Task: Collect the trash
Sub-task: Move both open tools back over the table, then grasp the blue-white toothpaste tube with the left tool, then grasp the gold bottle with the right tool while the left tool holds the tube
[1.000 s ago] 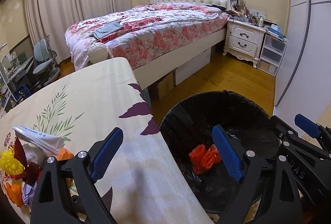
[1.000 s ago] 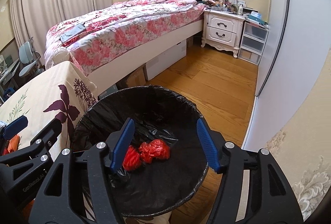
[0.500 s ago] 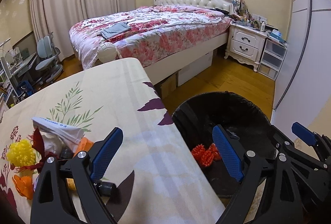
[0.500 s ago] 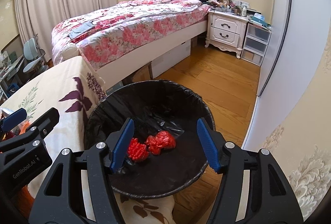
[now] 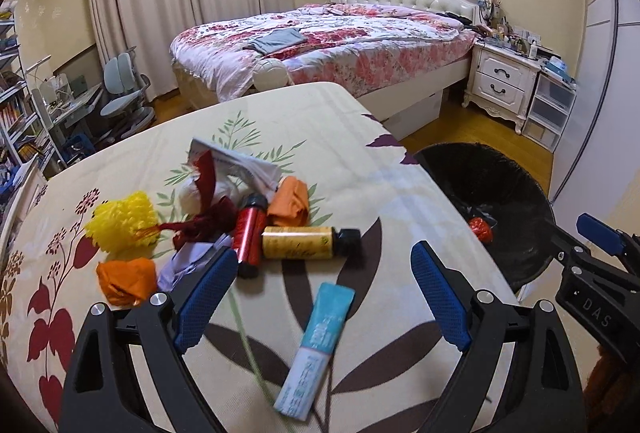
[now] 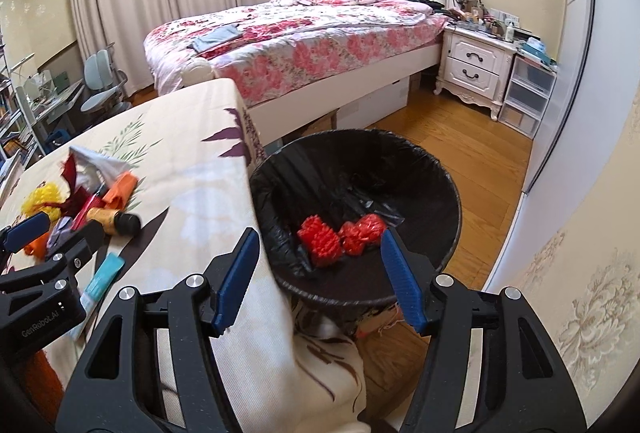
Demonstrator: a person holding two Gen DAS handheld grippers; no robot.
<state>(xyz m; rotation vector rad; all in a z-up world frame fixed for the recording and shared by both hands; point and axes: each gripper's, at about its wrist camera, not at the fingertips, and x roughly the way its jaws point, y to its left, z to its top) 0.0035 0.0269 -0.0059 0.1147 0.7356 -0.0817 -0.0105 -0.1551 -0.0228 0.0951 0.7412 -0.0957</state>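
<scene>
The left hand-held gripper [image 5: 324,281] hangs over the bench [image 5: 320,137] with its jaws spread wide and nothing between them. Below the gap lies a teal tube [image 5: 316,349], alone on bare cloth with free room on every side. Just beyond the gripper's tips a yellow bottle [image 5: 298,243] lies on its side, black cap toward the bin, touching a red can [image 5: 249,233] on its left. Behind them the trash crowds together: an orange wad [image 5: 290,203], a white wrapper [image 5: 236,163], a dark red ribbon [image 5: 208,217], a yellow puff [image 5: 122,223], a second orange wad [image 5: 126,281] and a lilac scrap [image 5: 188,261] that passes under the left finger [image 5: 204,297].

The bench's right edge runs just beside the bin [image 6: 448,201], which stands on the floor [image 6: 460,137] against the hanging cloth. Its black liner holds two red balls [image 6: 340,237] near the middle. The right hand-held gripper [image 6: 316,273] is held above the bin's near rim, jaws wide apart and empty, its left finger over the bench edge.

The far half of the bench is bare cloth. Past it stands a bed [image 5: 320,49], with a nightstand [image 5: 500,81] and clear drawers [image 5: 550,109] to the right; open wood floor lies between these and the bin. A chair [image 5: 124,89] and shelves [image 5: 16,105] are off to the left.
</scene>
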